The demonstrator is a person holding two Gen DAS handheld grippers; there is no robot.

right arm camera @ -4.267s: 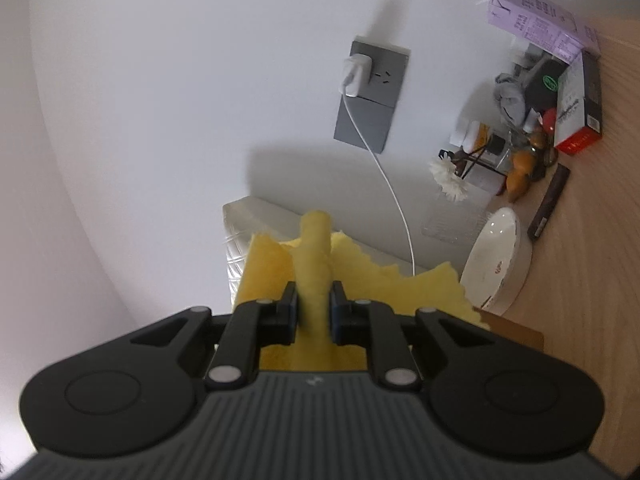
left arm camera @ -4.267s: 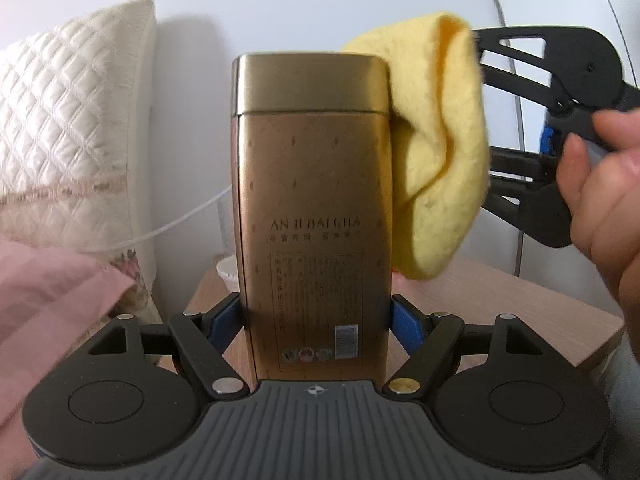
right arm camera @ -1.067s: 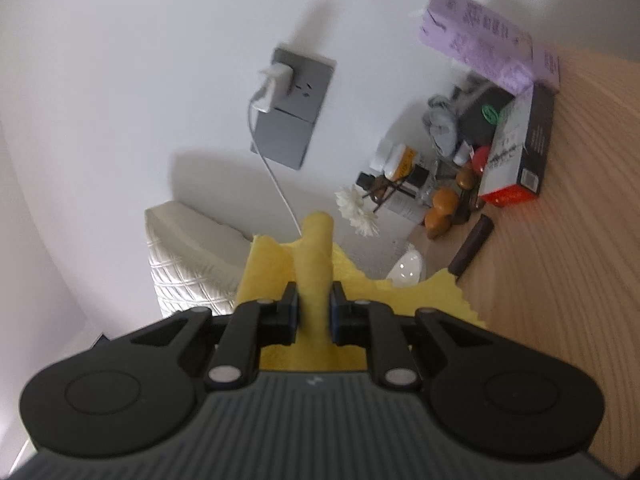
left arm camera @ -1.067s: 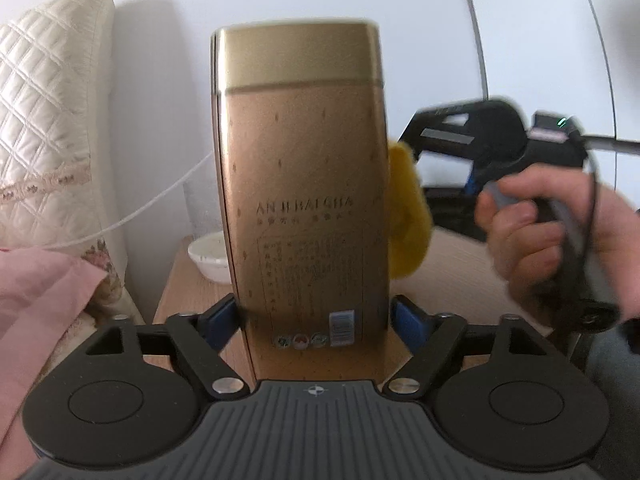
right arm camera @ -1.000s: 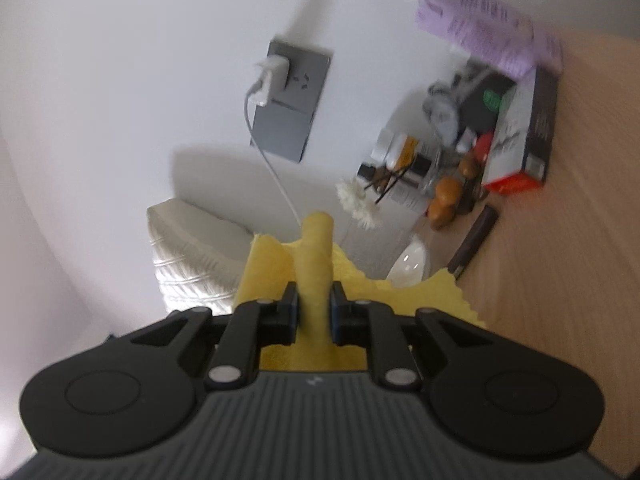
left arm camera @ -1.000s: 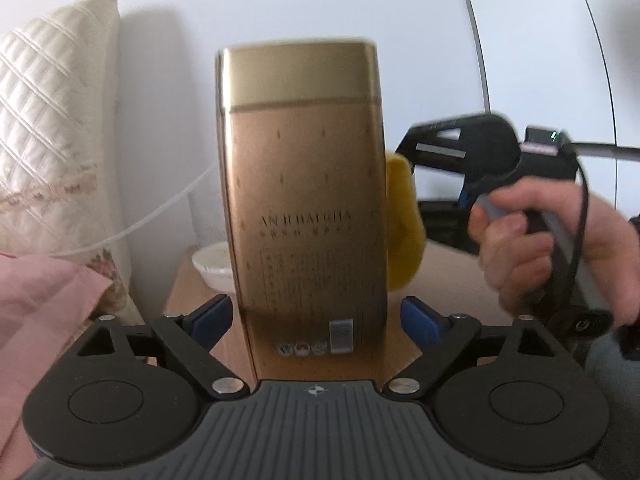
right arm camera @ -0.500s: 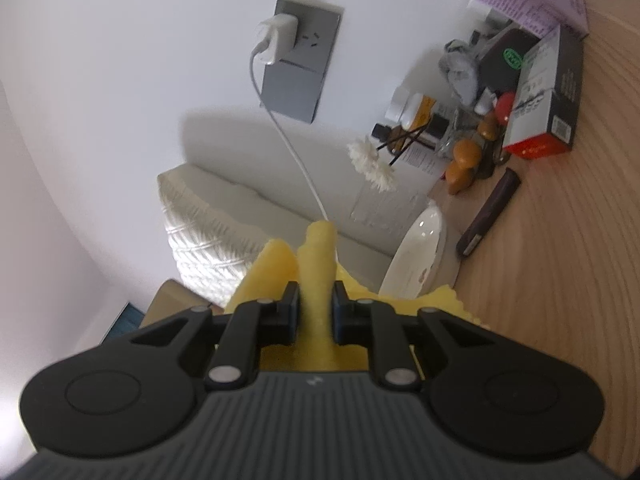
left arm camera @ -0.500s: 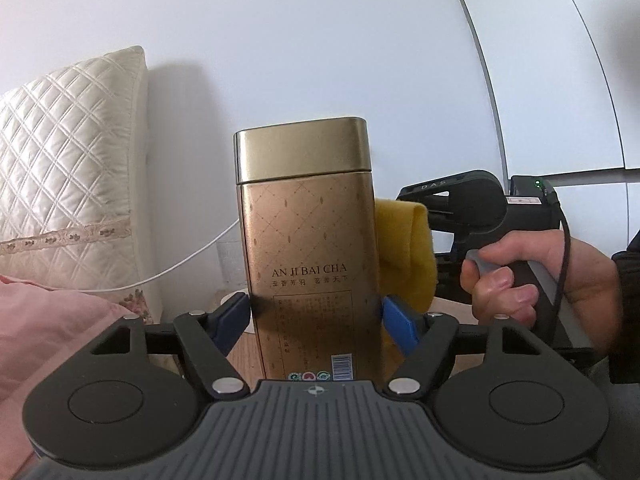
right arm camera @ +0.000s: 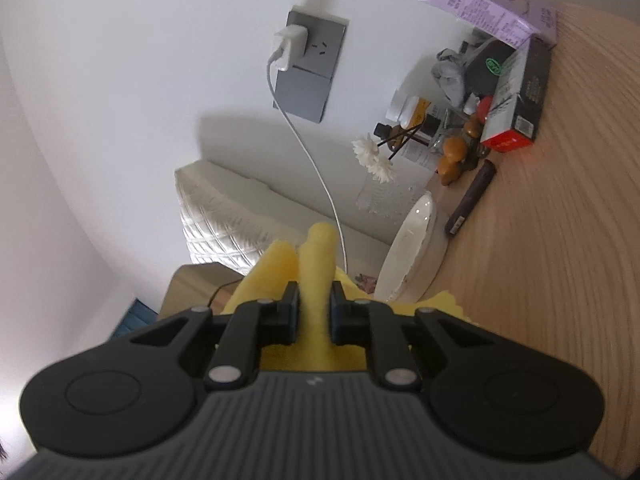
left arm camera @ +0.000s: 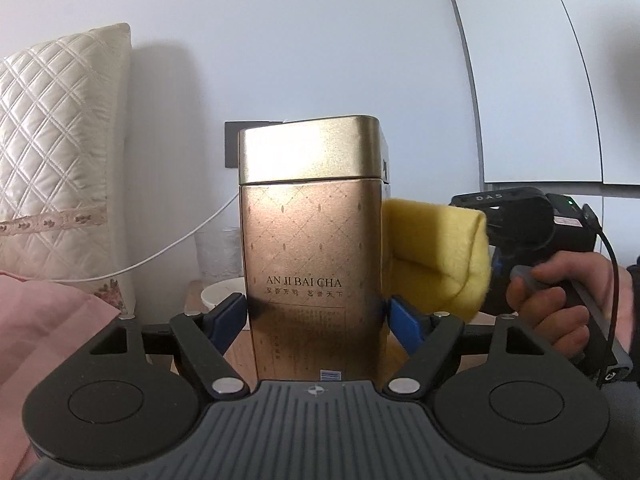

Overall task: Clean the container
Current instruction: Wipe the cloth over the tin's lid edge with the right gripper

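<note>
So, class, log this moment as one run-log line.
left gripper: shut on gold tin | right gripper: shut on yellow cloth | cloth beside tin's side

Our yellow cloth (left arm camera: 436,256) now sits lower beside the gold tin (left arm camera: 314,248), no longer at its lid; our left gripper (left arm camera: 316,316) seems looser around it.

White bowl (right arm camera: 412,248) and bottle clutter (right arm camera: 460,136) crowd wall side, tabletop (right arm camera: 560,280) open

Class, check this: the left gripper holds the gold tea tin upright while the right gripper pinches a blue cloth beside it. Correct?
Not quite: the cloth is yellow, not blue, as the left wrist view shows. The left gripper does hold the gold tea tin upright, and the right gripper pinches the cloth beside it.
</note>
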